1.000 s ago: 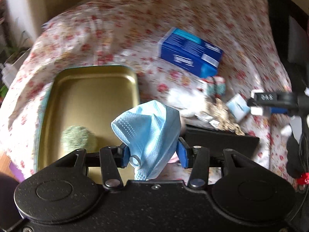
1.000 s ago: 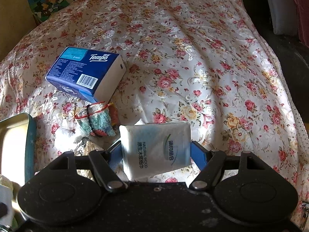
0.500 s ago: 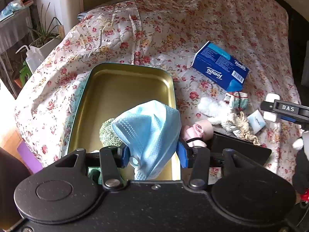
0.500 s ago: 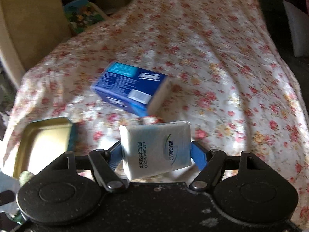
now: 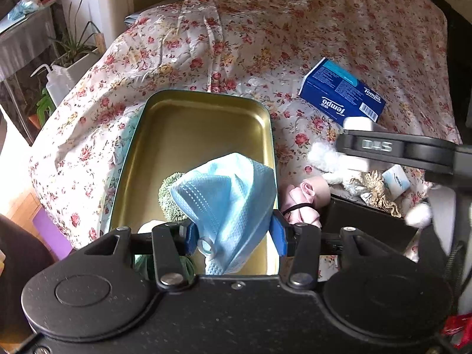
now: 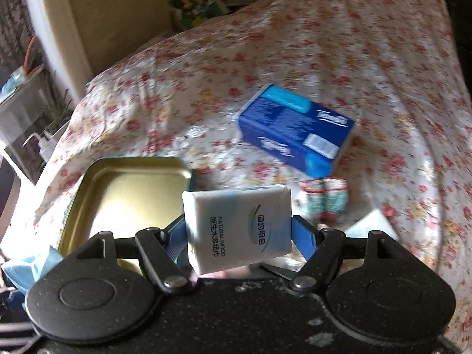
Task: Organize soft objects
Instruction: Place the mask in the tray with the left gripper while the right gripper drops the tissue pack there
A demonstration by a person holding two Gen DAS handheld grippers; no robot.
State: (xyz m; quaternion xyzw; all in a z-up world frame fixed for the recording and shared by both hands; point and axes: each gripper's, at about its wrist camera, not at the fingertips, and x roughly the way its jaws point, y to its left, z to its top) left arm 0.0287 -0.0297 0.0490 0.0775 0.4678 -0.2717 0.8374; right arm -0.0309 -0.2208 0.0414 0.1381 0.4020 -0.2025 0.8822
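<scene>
The left gripper (image 5: 234, 233) holds a blue mask (image 5: 230, 194) and the right gripper (image 6: 239, 236) squeezes a tissue pack (image 6: 239, 224), both not yet in the gold tin (image 5: 188, 118), where only a green ball (image 5: 171, 197) sits, with more soft things on the right.

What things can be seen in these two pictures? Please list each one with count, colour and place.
face mask: one, light blue, held above the tin tray
tissue pack: one, white, held in the right gripper
tin tray: one, gold inside, on the floral cloth
knitted ball: one, green, in the tray
tissue box: one, dark blue, on the cloth
floral cloth: one, white with red flowers
left gripper: black, blue pads, shut on the mask
right gripper: black, blue pads, shut on the pack
</scene>
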